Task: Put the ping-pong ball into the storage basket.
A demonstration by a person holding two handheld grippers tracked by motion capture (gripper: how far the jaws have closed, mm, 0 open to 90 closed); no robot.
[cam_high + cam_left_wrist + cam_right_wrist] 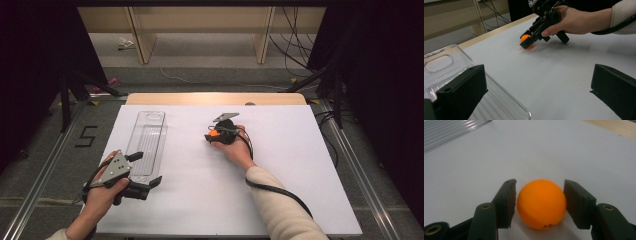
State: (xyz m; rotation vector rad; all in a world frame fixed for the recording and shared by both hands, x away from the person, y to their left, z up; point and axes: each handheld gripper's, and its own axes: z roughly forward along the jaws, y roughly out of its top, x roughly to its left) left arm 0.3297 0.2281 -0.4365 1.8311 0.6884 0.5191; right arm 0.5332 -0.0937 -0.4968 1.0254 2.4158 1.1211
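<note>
Right gripper (pixel 539 203): the two black jaws stand narrow, one on each side of the orange ball (pixel 541 203); the pads press on its sides.
Ball and fingers: the ball sits between the right fingertips (pixel 506 202), low on the white table sheet (pixel 549 150), and touches the sheet.
Ball place: it lies to the right of the clear plastic tray (pixel 147 142), well apart from it, near the middle of the sheet.
Left gripper (pixel 537 92): the jaws stand wide and hold nothing; one jaw is over the near edge of the tray, the other is over the bare sheet.
Hands: the right hand (pixel 235 147) and the left hand (pixel 102 192) each carry one gripper.
Count: one ball, one tray, two grippers.
</note>
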